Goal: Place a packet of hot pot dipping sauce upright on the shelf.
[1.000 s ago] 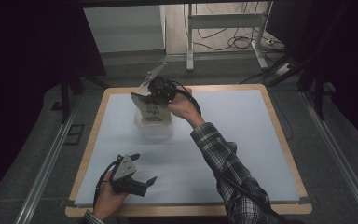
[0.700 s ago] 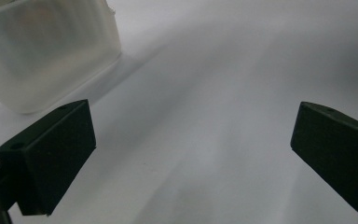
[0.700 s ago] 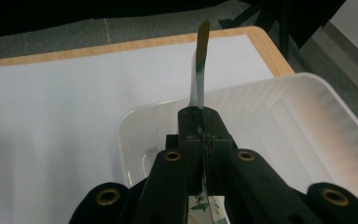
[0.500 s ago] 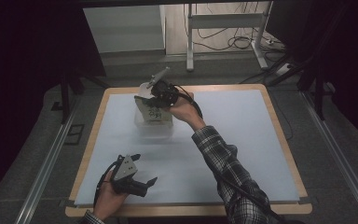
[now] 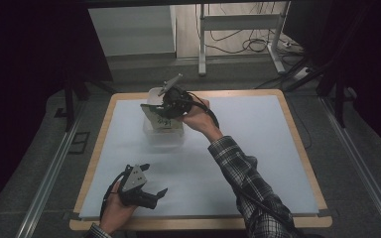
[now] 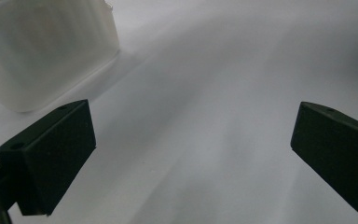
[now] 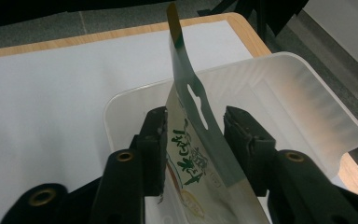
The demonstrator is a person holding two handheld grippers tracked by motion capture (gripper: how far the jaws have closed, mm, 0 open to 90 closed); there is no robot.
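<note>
Releasing a packet into a clear plastic tub is the step in hand, as judged from how things are lying. Item one: the packet, a flat green-and-white pouch with printed lettering and a hang slot at its top, is standing nearly upright with its lower part inside the tub, which is sitting on the white worktop toward the far edge, left of centre. Item two: the right tool is hovering over the tub; in the right gripper view its jaws are standing a little apart, the left one close against the packet's face and the right one showing a gap, so the packet is between them but no longer looking pinched. Those jaws have just been opening, with the packet between them throughout. Item three: the left tool is resting low on the near left of the worktop, jaws spread wide and holding nothing, the tub's wall showing beyond them in the left gripper view. Next move, by judgement: opening a touch wider and lifting the right tool straight up, so the packet is sliding down into the tub and not catching on a jaw or tipping over the rim. Compared with the frame a second back, the packet is sitting lower and more upright in the tub, while the left tool is lying where it was.
</note>
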